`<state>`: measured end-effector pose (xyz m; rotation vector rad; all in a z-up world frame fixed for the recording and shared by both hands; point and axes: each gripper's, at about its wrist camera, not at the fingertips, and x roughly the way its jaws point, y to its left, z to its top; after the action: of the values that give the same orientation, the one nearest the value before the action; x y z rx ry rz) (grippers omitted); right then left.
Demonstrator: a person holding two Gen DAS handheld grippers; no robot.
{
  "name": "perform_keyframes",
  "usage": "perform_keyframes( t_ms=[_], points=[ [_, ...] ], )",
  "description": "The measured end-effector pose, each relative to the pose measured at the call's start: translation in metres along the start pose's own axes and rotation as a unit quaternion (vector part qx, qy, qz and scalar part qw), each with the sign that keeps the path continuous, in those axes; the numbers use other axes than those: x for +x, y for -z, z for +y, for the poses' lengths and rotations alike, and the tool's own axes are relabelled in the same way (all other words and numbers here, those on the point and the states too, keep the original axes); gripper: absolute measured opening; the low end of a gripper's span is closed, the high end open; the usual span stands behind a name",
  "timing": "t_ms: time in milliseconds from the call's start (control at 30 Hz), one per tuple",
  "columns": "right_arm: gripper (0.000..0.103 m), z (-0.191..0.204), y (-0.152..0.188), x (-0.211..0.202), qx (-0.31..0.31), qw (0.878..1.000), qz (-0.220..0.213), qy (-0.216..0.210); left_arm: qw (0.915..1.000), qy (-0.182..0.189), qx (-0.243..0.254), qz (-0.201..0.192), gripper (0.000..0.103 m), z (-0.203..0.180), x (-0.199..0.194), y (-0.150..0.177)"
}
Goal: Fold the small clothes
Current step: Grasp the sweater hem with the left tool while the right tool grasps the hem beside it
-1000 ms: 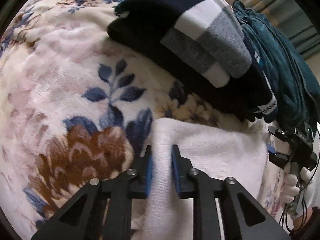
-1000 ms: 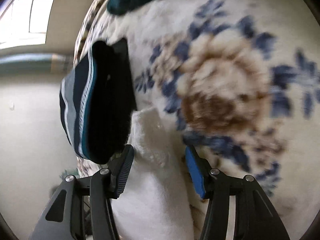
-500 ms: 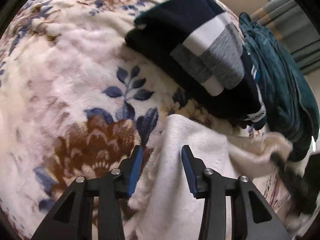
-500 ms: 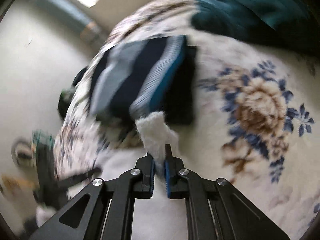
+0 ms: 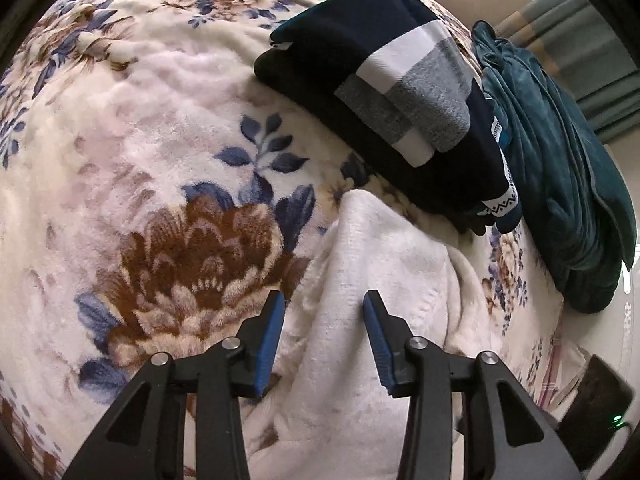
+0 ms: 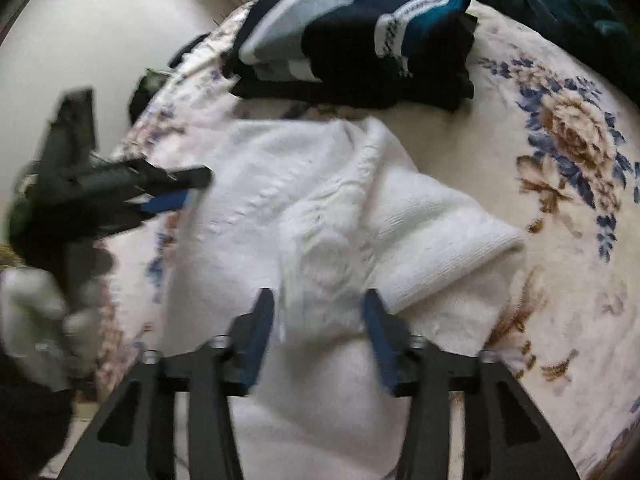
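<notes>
Two sets of tongs hang wide and empty over your work. Take the white garment as your landmark: beneath it spreads the floral blanket of the bed, beyond it lies the teal bedding, nearer sits the folded navy striped stack, almost touching its far edge. The garment itself is half folded, one flap rolled loosely over the middle. That flap could slump open, since nothing pins it. Your left tongs straddle its near edge; your right tongs straddle the bunched ridge. Grab there and you may pinch blanket pile too, dragging everything askew.
</notes>
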<state>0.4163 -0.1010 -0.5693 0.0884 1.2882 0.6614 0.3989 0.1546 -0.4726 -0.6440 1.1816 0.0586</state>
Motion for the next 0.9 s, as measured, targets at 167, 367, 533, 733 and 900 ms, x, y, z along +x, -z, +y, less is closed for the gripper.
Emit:
perform_keyframes(
  t_ms=[167, 367, 533, 733, 900],
  points=[
    [0.053, -0.019, -0.006, -0.051, 0.039, 0.997, -0.034, -0.049, 0.9999, 0.003, -0.011, -0.001, 0.038, 0.002, -0.004, 0.003],
    [0.053, -0.051, -0.038, -0.044, 0.145, 0.987, -0.069, 0.005, 0.9999, -0.002, -0.011, -0.008, 0.038, 0.003, -0.009, 0.006],
    [0.051, -0.019, -0.046, 0.022, 0.065, 0.993, 0.0, 0.097, 0.9998, -0.009, -0.009, -0.012, 0.038, 0.008, -0.018, 0.011],
    [0.054, -0.001, -0.026, 0.023, 0.037, 0.989, -0.008, 0.142, 0.9999, -0.009, -0.008, -0.008, 0.038, 0.025, -0.042, 0.027],
    [0.078, -0.006, -0.007, -0.027, 0.121, 0.988, -0.035, 0.092, 0.999, 0.043, 0.011, -0.009, 0.069, 0.033, -0.08, 0.051]
  ],
)
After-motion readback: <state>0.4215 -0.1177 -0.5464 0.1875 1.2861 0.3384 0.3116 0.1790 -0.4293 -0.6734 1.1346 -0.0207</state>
